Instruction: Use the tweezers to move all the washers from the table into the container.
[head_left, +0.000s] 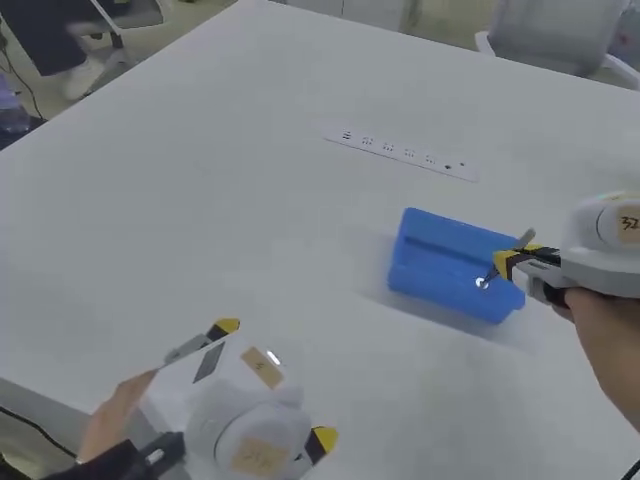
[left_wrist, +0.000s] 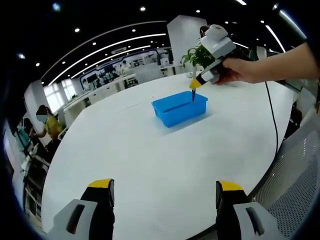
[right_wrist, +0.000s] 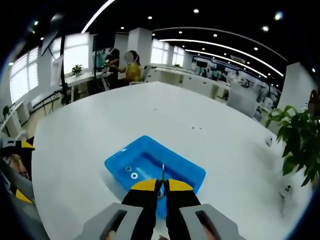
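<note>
Right tool (right_wrist: 161, 186) is pressed together on the tweezers (right_wrist: 162, 172), with the tips hanging down over the blue container (right_wrist: 125, 152), roughly over its middle. In the head view there's a little bright ring right at the tweezer tip (head_left: 481, 283) that looks like a washer, though it's too small to say for sure it's being held. At least two washers (right_wrist: 134, 176) are lying on the container floor, just beside the tips. The left tool (left_wrist: 162, 192) is spread wide with nothing between its jaws, parked low over the counter (head_left: 250, 180) and well apart from the container. So what can go wrong from here? My guess is the drop itself. If the washer sticks to one tweezer leg when the squeeze eases, it could ride back out and land on the counter. Ease off too much and the tweezers themselves could slip in the right tool's jaws, since it's a thin thing in a flat pinch. Nothing is steadying the container either, so a knock on its wall with the tips could skid it on that smooth counter. I can't tell if any washers are left outside.
</note>
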